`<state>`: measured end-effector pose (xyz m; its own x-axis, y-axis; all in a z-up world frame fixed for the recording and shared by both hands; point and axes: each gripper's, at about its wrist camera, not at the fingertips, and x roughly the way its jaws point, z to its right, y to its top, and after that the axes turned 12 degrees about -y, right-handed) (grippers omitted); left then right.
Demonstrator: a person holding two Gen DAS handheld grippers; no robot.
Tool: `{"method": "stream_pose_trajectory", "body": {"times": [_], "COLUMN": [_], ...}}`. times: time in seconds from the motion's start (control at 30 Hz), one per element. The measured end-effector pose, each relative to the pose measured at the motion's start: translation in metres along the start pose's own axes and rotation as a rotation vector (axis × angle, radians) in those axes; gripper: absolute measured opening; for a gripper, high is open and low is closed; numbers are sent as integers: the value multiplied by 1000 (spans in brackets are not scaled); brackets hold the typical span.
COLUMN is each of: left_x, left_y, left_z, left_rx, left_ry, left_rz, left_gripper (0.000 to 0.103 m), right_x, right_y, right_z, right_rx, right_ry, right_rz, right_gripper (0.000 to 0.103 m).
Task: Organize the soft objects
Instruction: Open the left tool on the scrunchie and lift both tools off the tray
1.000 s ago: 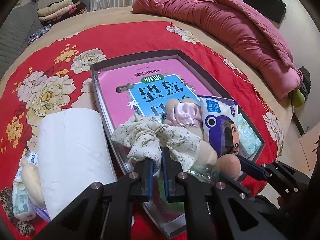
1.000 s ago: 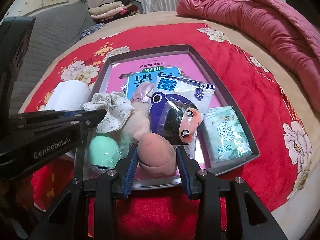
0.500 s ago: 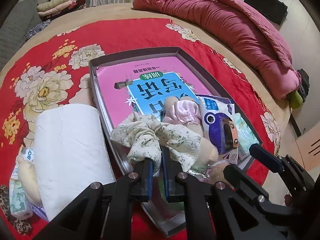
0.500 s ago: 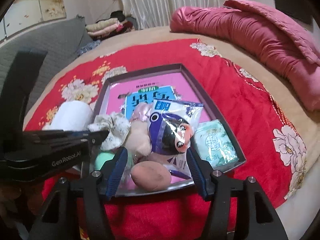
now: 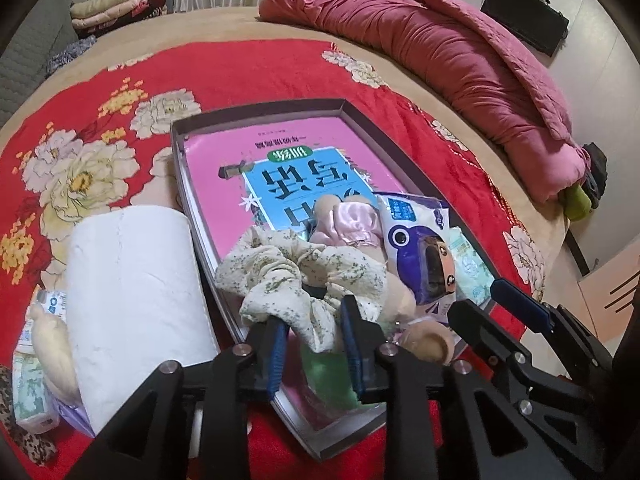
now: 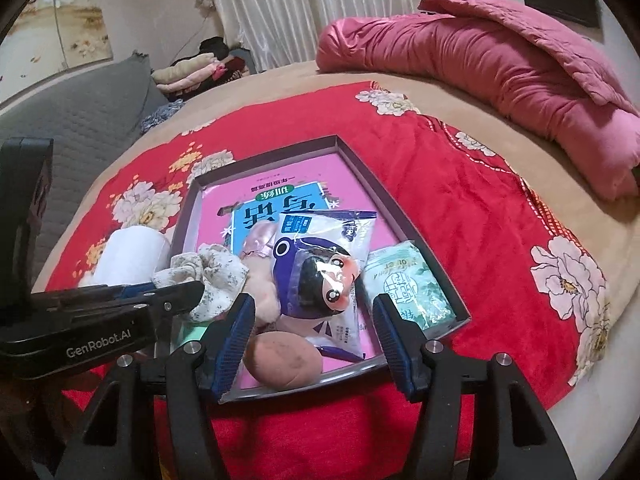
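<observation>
A shallow grey tray (image 5: 182, 168) on a red flowered bedspread (image 6: 460, 208) holds a cream floral fabric scrunchie (image 5: 296, 276) and a peach egg-shaped sponge (image 6: 288, 360) at its near end. The left gripper (image 5: 314, 344) has just been opening, its jaws now apart with a fold of the scrunchie loose between them, while the right gripper (image 6: 314, 334) stands wide open above the released sponge. To finish well, both should probably lift straight clear without snagging fabric.

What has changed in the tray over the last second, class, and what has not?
The left claw has just been opening, freeing the floral scrunchie, which lies between its jaws. The right claw released the pink sponge egg and drew back. The tray contents stayed put.
</observation>
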<state>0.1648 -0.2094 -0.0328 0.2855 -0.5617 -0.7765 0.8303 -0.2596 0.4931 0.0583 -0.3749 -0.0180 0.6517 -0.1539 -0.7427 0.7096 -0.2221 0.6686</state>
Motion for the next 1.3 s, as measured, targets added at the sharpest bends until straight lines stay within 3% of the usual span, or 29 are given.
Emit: {"method": "stream_pose_trajectory", "body": {"times": [0.03, 0.1, 0.13, 0.4, 0.5, 0.83, 1.1, 1.3], "left_x": [-1, -4, -6, -15, -18, -28, -52, -68], "left_y": [0, 0, -1, -1, -5, -21, -25, -27], "left_z": [1, 3, 4, 9, 12, 20, 27, 26], "left_rx": [5, 13, 14, 24, 29, 46, 58, 51], "left_ry": [2, 2, -1, -22, -49, -86, -80, -59], "left_rz": [5, 14, 20, 38, 30, 19, 57, 89], "left_gripper": [32, 49, 52, 57, 64, 65, 65, 65], "right_x": [0, -1, -1, -4, -7, -3, -5, -18], "right_y": [0, 0, 0, 0, 1, 2, 3, 4], "right_z": [0, 0, 0, 10, 19, 36, 30, 15], "right_rx": [0, 0, 2, 51, 94, 175, 146, 76], "right_ry": [3, 1, 3, 0, -13, -26, -23, -23], "right_rz": [2, 2, 3, 14, 26, 14, 31, 93], "right_gripper": [63, 63, 63, 64, 72, 73, 74, 74]}}
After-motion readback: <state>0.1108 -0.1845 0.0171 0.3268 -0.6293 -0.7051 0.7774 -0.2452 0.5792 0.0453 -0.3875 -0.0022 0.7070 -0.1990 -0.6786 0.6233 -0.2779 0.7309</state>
